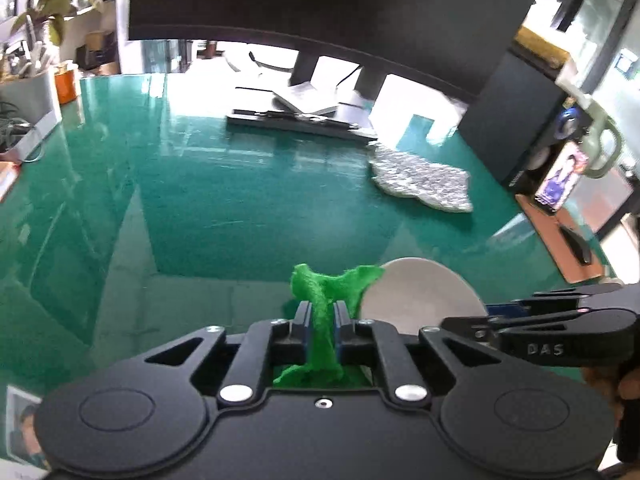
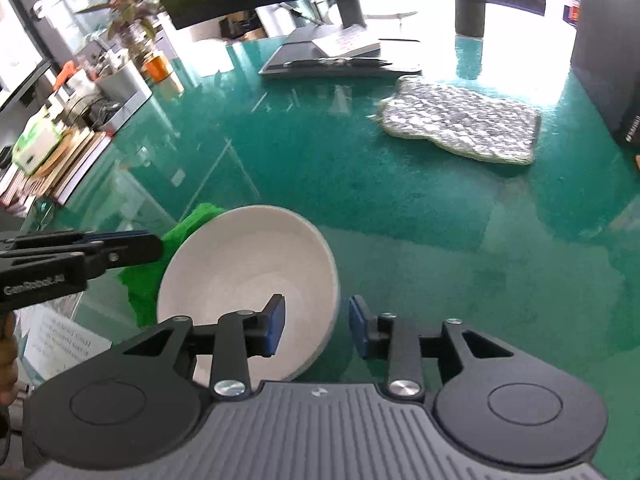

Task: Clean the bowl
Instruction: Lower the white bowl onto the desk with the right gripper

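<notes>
The right gripper (image 2: 316,326) holds the white bowl (image 2: 248,264) tilted above the green table (image 2: 400,208), its jaws around the rim. The left gripper (image 1: 323,322) pinches a green cloth (image 1: 320,300) against the bowl's outside. The inside looks clean; how much wiping remains I cannot tell.

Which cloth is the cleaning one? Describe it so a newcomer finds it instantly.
Start from the green table. At its near edge a white bowl is tilted; the bright green cloth sits against it, pinched in the left tool. The other cloth is grey, lying flat farther back.
</notes>
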`<state>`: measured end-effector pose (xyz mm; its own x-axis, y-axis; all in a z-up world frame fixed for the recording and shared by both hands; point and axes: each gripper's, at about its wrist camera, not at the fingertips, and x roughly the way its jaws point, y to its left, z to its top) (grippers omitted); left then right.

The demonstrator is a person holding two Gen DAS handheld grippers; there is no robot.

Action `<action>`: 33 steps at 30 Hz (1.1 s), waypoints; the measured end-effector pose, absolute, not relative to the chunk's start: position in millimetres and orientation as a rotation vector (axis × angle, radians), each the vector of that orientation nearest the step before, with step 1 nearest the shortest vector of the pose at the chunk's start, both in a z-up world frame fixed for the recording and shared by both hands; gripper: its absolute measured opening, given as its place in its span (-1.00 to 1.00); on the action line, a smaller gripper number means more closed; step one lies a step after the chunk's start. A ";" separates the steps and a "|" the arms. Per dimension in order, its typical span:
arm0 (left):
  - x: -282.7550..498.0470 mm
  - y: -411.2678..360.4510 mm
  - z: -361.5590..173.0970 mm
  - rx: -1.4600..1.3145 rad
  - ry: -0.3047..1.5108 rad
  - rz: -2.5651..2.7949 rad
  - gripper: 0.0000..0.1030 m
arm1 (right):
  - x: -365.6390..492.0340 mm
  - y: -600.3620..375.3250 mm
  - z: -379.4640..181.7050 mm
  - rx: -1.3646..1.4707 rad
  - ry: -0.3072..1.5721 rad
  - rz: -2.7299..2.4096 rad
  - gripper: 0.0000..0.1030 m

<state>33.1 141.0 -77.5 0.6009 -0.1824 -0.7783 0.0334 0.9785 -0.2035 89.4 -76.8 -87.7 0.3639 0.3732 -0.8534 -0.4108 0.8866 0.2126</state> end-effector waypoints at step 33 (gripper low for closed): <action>47.7 140.9 -105.4 -0.058 1.027 -0.045 -0.26 | 108.0 -87.1 -97.4 -0.094 1.094 0.377 -0.72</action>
